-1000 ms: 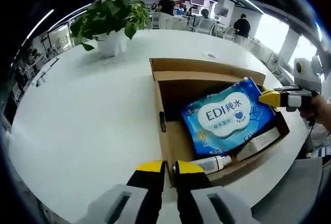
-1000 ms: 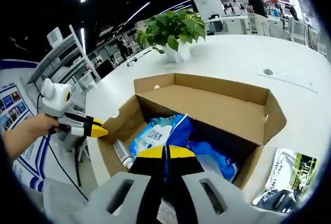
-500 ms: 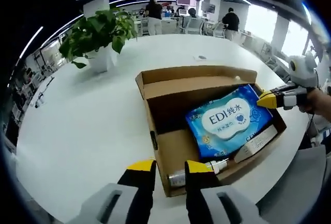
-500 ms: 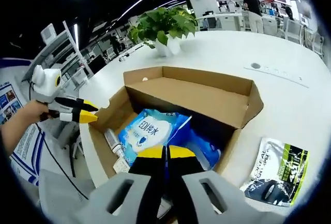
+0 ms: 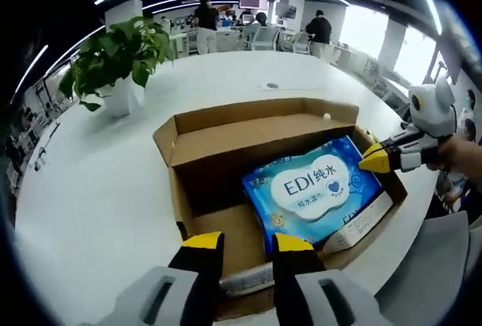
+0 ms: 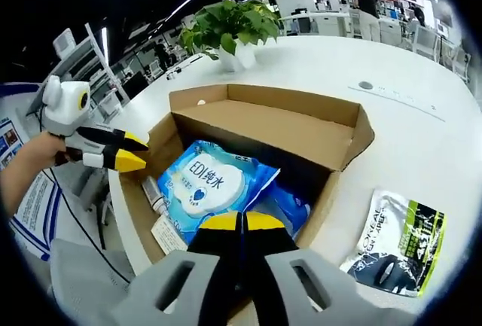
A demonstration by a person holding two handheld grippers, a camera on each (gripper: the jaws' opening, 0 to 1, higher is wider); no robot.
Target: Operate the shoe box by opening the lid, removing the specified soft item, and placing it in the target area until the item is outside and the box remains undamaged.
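An open brown shoe box (image 5: 197, 138) (image 6: 343, 141) lies on a white table. Inside it is a blue soft wipes pack (image 5: 316, 190) (image 6: 207, 183), tilted. My right gripper (image 6: 241, 222) has its yellow tips together on the pack's near corner; in the left gripper view the right gripper (image 5: 374, 160) sits at the pack's right corner, held by a hand. My left gripper (image 5: 247, 245) stands open over the box's near end, above a small bottle (image 5: 248, 277). In the right gripper view the left gripper (image 6: 129, 153) hangs open at the box's left end.
A small bottle (image 6: 154, 190) and a flat white carton (image 6: 173, 232) (image 5: 361, 224) lie beside the pack. A potted plant (image 5: 113, 55) (image 6: 226, 28) stands beyond the box. A black, green and white pouch (image 6: 395, 247) lies on the table right of the box. People stand far back.
My left gripper's jaws have spread apart and its view has come in over the box's near end. The right gripper has stayed shut at the pack's corner, and the pack lies more spread out.
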